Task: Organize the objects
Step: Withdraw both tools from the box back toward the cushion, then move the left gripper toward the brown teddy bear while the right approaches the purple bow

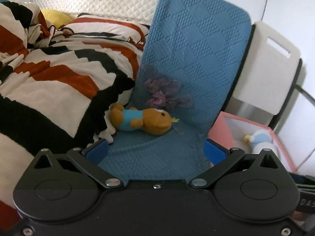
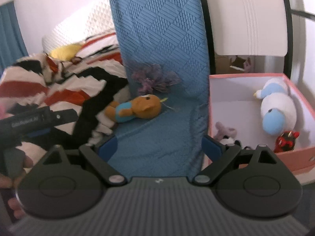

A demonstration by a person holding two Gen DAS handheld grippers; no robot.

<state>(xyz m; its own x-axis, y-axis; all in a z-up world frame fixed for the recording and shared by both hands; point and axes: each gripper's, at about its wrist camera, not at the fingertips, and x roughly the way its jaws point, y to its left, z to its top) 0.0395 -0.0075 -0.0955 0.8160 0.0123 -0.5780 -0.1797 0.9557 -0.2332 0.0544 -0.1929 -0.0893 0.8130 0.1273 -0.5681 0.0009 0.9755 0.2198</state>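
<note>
I see the bed (image 1: pixel 49 90) under a striped orange, black and cream blanket (image 1: pixel 59 74), filling my left wrist view from nine to eleven o'clock. A blue quilted mat (image 1: pixel 193 45) runs up the middle at twelve. The pink box (image 2: pixel 301 153) sits at three o'clock, holding a white and blue plush (image 2: pixel 275 106). The brown bear plush (image 1: pixel 141 121) lies on the mat, touching the blanket's edge, with a purple frilly piece (image 1: pixel 165 92) just behind it. My left gripper (image 1: pixel 156 149) and right gripper (image 2: pixel 159 147) both have their fingers spread wide, holding nothing.
</note>
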